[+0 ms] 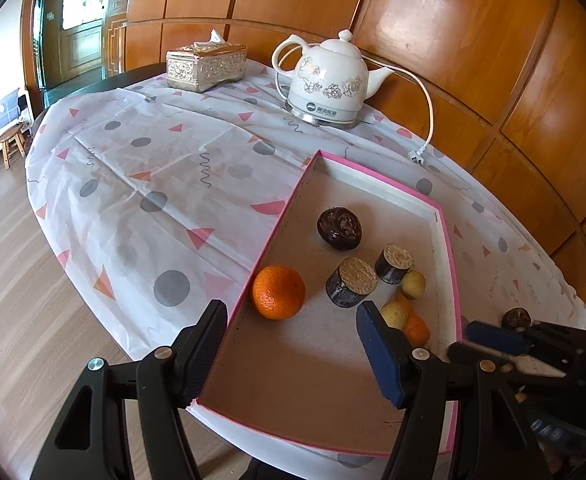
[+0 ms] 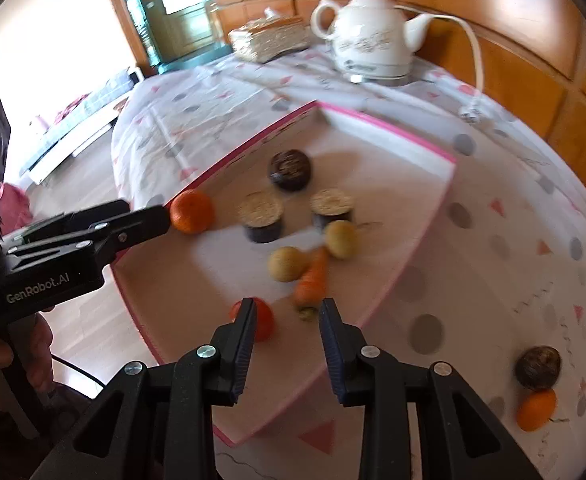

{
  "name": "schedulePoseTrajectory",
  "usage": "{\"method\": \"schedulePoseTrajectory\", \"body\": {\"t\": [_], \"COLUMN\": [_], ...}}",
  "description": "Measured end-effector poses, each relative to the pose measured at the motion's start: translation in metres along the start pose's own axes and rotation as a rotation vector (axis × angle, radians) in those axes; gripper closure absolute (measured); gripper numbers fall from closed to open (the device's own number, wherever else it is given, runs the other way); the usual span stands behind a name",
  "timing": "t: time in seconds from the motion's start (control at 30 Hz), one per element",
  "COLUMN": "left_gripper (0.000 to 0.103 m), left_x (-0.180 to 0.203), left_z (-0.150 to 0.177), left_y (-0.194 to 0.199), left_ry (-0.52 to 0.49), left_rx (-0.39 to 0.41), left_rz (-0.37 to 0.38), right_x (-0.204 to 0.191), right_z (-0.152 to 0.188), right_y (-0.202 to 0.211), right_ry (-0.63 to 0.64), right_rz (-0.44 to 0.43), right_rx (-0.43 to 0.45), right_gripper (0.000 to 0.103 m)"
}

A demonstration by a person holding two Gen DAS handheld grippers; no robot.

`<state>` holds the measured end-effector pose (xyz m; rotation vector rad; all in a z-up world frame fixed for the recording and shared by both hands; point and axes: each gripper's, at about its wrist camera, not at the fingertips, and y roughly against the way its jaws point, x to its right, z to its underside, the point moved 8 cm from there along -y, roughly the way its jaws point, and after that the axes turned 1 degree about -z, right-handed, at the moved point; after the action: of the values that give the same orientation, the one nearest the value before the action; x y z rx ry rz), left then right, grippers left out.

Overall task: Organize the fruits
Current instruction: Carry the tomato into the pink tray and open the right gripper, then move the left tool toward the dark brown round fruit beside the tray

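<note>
Both claws open, empty: right claw over tray, left claw straddling its left wall. Next likely the passion fruit and orange on the bench, right of tray; grip round fruit centrally, gently.

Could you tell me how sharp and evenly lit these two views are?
Left wrist view: sharp, the orange and kettle crisp, with glare on the wood panelling and fisheye bending at the edges. Right wrist view: motion-blurred across the tray and its fruit, washed out at the upper left.
</note>
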<state>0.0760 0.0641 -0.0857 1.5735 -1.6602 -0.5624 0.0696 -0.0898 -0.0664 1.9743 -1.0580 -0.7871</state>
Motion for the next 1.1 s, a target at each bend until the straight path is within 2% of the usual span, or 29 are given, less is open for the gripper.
{"method": "schedulePoseTrajectory", "body": {"t": [0.33,0.6,0.9,1.1], "left_gripper": [0.035,0.035,0.035,0.035], "left_x": [0.009,0.017,0.031,0.044], "left_z": [0.002,0.002,0.001,0.000], "left_y": [-0.001,-0.002,-0.002,-0.004], "left_ry": [-0.023,-0.051,-0.089,-0.120], "left_rx": [-0.009,-0.013,-0.017,-0.024], "left_rz": [0.000,-0.001,0.001,-0.001], "right_x": [0.057,0.130,0.228,0.294], "right_z": [0.012,0.041,0.105,0.160], "right_y": [0.043,0.077,0.126,0.165], "right_ry": [-0.090,-0.216,-0.391,-0.564], "right_rz": [0.112,0.250,0.467,0.603], "right_rx": [0.067,0.078,0.040,0.020], "right_gripper": [0.071,0.071,0.071,0.071]}}
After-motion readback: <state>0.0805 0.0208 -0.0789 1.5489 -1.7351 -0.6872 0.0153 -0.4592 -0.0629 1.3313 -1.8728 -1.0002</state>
